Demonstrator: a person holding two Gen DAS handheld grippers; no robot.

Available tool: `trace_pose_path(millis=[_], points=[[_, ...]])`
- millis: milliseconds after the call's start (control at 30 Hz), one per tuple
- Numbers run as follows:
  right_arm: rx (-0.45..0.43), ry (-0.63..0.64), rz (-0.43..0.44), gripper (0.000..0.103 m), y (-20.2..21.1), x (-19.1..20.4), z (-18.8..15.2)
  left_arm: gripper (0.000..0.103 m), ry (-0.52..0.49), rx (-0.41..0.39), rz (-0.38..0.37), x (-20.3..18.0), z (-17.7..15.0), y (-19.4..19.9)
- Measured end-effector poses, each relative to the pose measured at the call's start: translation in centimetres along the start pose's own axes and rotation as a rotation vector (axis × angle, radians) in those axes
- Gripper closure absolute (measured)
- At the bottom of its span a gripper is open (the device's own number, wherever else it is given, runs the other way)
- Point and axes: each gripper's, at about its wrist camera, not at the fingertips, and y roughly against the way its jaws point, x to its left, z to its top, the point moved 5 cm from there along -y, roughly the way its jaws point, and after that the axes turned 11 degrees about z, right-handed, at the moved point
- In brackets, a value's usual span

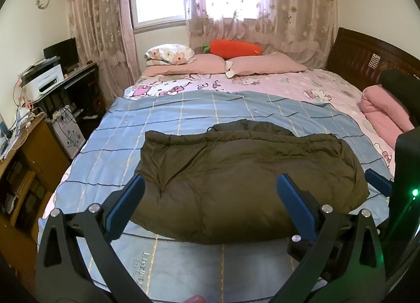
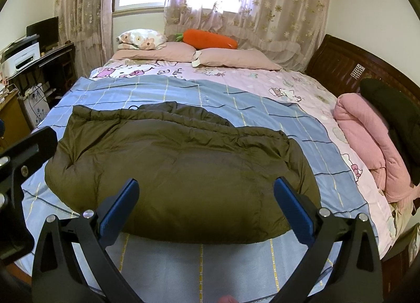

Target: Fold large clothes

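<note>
An olive padded jacket (image 1: 236, 179) lies crosswise on the bed (image 1: 110, 145), just beyond both grippers; left gripper (image 1: 210, 195) and right gripper (image 2: 207, 198) fingers are spread apart, empty.

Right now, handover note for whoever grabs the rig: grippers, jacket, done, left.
Left gripper: open, empty, above the near edge of the jacket.
Right gripper: open, empty, beside the left one, also at the near edge.
Olive puffer jacket: lies in a compact bundle on the blue checked sheet, collar end toward the pillows; neither gripper touches it.
Done: it appears already folded over at least once; I can't tell how many folds.
Left: probably smooth it or add a final fold, if needed.
</note>
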Motion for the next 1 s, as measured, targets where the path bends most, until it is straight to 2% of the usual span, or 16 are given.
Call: trace_pose_path(millis=[167, 333, 633, 733, 900, 1000], points=[[0.004, 0.002, 0.002, 0.001, 0.0, 0.2, -0.1, 0.002, -0.006, -0.013, -0.023, 0.0, 0.0, 0.3], [0.006, 0.005, 0.004, 0.001, 0.0, 0.1, -0.1, 0.002, -0.022, -0.033, 0.005, 0.0, 0.2, 0.6], [0.017, 0.002, 0.009, 0.001, 0.0, 0.0, -0.4, 0.002, 0.014, 0.003, -0.047, 0.1, 0.4, 0.0], [0.018, 0.003, 0.010, 0.001, -0.1, -0.1, -0.4, 0.002, -0.003, -0.025, -0.003, 0.1, 0.3, 0.0], [0.020, 0.005, 0.009, 0.001, -0.1, -0.2, -0.4, 0.002, -0.003, 0.045, -0.088, -0.4, -0.2, -0.6], [0.040, 0.005, 0.014, 0.001, -0.6, -0.7, -0.4, 0.002, -0.009, 0.050, -0.063, -0.2, -0.3, -1.0]])
